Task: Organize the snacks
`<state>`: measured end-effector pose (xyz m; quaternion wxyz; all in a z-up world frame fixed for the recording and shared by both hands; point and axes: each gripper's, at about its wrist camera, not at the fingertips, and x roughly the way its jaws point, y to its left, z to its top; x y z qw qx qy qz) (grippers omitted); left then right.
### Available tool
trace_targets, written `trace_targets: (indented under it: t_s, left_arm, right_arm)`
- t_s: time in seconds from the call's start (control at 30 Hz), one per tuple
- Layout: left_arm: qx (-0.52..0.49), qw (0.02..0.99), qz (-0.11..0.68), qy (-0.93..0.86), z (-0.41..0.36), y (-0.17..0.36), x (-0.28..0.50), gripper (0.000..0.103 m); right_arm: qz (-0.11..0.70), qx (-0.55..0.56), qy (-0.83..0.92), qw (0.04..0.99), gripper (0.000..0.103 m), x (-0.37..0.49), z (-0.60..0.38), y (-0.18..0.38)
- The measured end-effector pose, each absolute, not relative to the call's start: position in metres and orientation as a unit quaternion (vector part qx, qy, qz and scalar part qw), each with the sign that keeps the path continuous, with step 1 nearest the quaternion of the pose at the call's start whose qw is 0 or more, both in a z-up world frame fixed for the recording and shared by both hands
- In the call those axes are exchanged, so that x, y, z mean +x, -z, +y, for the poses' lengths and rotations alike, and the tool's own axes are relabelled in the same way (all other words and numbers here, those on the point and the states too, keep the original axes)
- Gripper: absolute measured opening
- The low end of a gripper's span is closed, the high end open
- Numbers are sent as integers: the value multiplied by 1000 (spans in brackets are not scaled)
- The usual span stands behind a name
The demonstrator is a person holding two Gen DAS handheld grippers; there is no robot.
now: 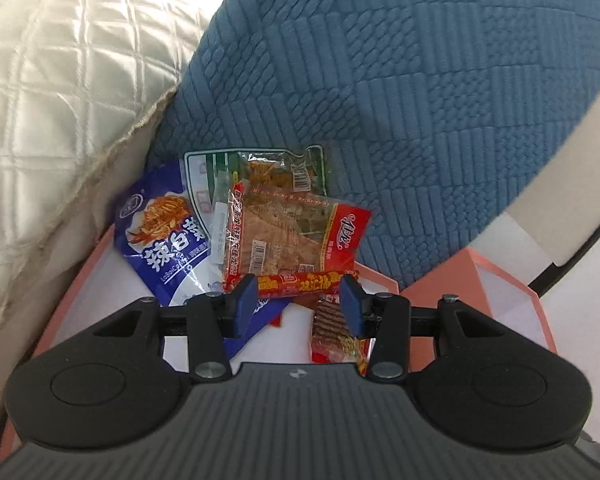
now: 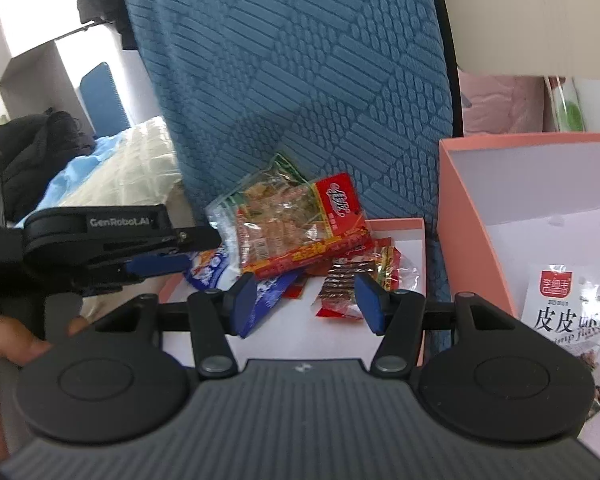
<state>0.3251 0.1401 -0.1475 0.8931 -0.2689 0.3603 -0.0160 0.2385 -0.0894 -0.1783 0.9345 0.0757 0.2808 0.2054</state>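
Observation:
A pink box (image 1: 84, 264) with a white inside holds a pile of snacks. In the pile are a blue packet (image 1: 160, 236), a green-edged clear packet (image 1: 260, 172), a red-edged clear packet (image 1: 292, 236), a red sausage stick (image 1: 304, 285) and a packet of brown sticks (image 1: 332, 324). My left gripper (image 1: 300, 292) hovers open over the box's near side, the sausage stick lying just past its tips. In the right wrist view the left gripper (image 2: 196, 252) comes in from the left, beside the blue packet (image 2: 208, 270). My right gripper (image 2: 306, 300) is open above the brown-stick packet (image 2: 340, 280), gripping nothing.
A blue textured cushion (image 2: 300, 80) stands right behind the box. A cream quilted pillow (image 1: 60, 120) presses in on the left. A second pink box (image 2: 480, 184) at the right holds a white snack packet (image 2: 556, 312). A person's hand (image 2: 4, 360) shows at the left edge.

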Motion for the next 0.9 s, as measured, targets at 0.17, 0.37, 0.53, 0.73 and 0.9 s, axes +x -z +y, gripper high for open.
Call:
trace_targets:
  t_s: [0.17,0.37,0.53,0.73,0.9]
  left_arm:
    - [-284,881,378,7,147,161,351,53]
    - [-302,867,398,-12,162,178,377,59]
    - [-303,861,409,-2,167,190,398,60]
    - [-278,866,415,-2,166,195,412,60]
    - [-274,865,420,-1,172,201,418,60]
  right_arm:
    - [297,72,-204,930,58,262,-82,185]
    - [329,80,-213,916,58,292,-72,195]
    - [345,89,-225,907,58,313,-62,197]
    - [371,99,-232,894,58,342,-48,205]
    - [382,93,-226,891,58,364,-36,211]
